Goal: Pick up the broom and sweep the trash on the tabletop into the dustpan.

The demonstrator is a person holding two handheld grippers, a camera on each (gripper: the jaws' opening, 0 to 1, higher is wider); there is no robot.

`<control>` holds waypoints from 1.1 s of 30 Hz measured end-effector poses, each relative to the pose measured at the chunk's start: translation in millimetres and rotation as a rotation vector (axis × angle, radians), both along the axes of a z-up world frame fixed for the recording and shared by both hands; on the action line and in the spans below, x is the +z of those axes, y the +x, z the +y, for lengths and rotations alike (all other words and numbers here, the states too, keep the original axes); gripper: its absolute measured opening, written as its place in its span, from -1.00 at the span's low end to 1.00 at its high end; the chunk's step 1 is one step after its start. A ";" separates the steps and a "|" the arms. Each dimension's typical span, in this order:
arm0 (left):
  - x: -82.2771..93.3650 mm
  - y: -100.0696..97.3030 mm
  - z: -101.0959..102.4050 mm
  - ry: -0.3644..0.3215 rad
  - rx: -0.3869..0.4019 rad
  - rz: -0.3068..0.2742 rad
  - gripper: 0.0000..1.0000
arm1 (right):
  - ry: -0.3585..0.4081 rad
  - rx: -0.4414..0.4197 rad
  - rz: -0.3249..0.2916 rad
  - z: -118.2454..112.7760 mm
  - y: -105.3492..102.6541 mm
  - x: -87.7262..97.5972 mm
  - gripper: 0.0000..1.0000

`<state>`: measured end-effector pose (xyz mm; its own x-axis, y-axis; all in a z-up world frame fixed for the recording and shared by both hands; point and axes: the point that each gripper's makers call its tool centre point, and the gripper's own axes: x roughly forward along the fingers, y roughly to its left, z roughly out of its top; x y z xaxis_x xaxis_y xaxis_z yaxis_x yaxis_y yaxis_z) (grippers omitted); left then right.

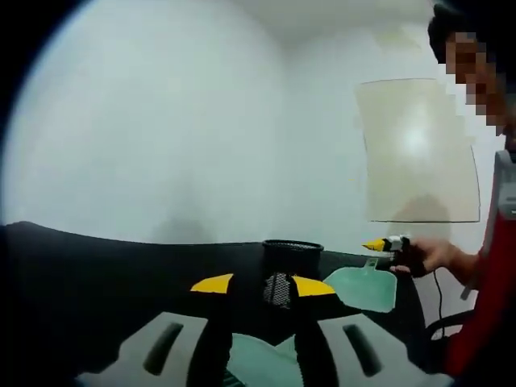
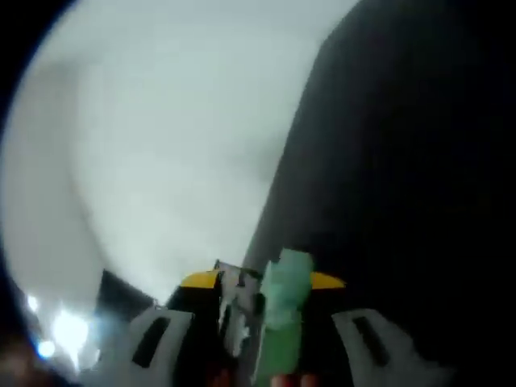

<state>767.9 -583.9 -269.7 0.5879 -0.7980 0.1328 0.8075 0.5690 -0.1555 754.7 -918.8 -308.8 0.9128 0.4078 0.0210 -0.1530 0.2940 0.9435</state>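
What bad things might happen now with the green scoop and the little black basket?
1. The right gripper holds the green dustpan in the air right beside the black mesh basket; a swing could knock the basket over.
2. The right gripper clamps only a narrow green piece, so it might slip or twist loose.
3. The left gripper also points at the basket and could bump it.

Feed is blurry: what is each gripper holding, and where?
Right gripper: shut on a green handle. Left gripper: green piece between its jaws; grip unclear.
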 end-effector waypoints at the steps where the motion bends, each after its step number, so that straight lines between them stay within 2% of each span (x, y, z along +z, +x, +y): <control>1: 2.6 -1.0 1.2 -0.023 -0.016 0.017 -0.50 | -0.002 -0.027 -0.027 -4.0 -1.4 4.7 0.33; 2: 6.2 0.4 6.4 -0.010 -0.015 0.004 -0.49 | -0.015 -0.046 -0.053 -8.0 -3.2 7.7 0.37; 3: 5.3 -2.7 6.0 0.059 -0.028 -0.026 -0.49 | -0.044 -0.061 -0.079 -11.9 -4.3 9.0 0.37; 4: 2.4 -5.4 4.4 0.134 -0.046 -0.040 -0.49 | -0.076 -0.086 -0.106 -17.5 -3.5 10.0 0.37; 7: -16.1 -18.4 -8.0 0.390 -0.171 -0.014 -0.46 | -0.051 -0.166 -0.230 -35.2 2.3 29.1 0.31; 9: -23.6 -15.9 -11.9 0.556 -0.181 -0.040 -0.46 | -0.096 -0.192 -0.297 -40.7 8.6 38.8 0.27; 11: -31.1 -21.7 -23.9 0.629 -0.260 -0.004 -0.47 | -0.142 -0.233 -0.365 -46.9 17.5 51.3 0.21; 13: -39.6 -26.0 -35.7 0.665 -0.338 0.037 -0.48 | -0.184 -0.256 -0.454 -49.6 25.0 67.8 0.13; 14: -46.0 -24.4 -38.5 0.703 -0.355 0.050 -0.50 | -0.214 -0.266 -0.491 -40.2 17.6 75.9 0.11; 15: -53.5 -22.9 -40.7 0.755 -0.372 0.045 -0.50 | -0.238 -0.280 -0.527 -23.6 1.5 85.2 0.09; 16: -61.1 -22.7 -42.8 0.796 -0.394 0.049 -0.50 | -0.255 -0.287 -0.539 -26.5 4.4 84.8 0.07; 18: -71.6 -21.0 -47.5 0.831 -0.422 0.067 -0.52 | -0.256 -0.304 -0.539 -26.8 4.5 80.7 0.01; 20: -77.6 -18.9 -51.4 0.843 -0.441 0.075 -0.52 | -0.207 -0.335 -0.503 -43.5 8.7 72.7 -0.06; 23: -85.3 -20.5 -53.1 0.864 -0.469 0.080 -0.58 | -0.130 -0.356 -0.498 -60.9 9.7 69.1 -0.13; 24: -85.6 -27.3 -56.1 0.846 -0.510 0.094 -0.68 | -0.117 -0.351 -0.497 -60.8 9.4 68.3 -0.13; 25: -84.6 -26.5 -56.0 0.844 -0.514 0.081 -0.69 | -0.109 -0.343 -0.497 -59.8 9.8 68.0 -0.13; 27: -84.4 -24.7 -56.4 0.835 -0.498 0.080 -0.70 | -0.104 -0.323 -0.493 -47.8 6.4 70.0 -0.13; 28: -83.8 -25.5 -56.8 0.826 -0.490 0.085 -0.70 | -0.108 -0.319 -0.488 -51.5 10.6 67.5 -0.13; 31: -73.8 -38.0 -63.6 0.759 -0.524 0.058 -0.70 | -0.125 -0.321 -0.479 -51.2 11.1 64.1 -0.19; 33: -66.0 -47.7 -70.7 0.743 -0.532 0.027 -0.70 | -0.101 -0.325 -0.478 -52.6 8.9 63.3 -0.20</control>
<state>720.2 -654.6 -335.7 0.1135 -0.8393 -0.5317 0.9933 0.0839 0.0796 763.6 -971.4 -245.5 0.8904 0.1295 0.4363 -0.4410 0.4823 0.7569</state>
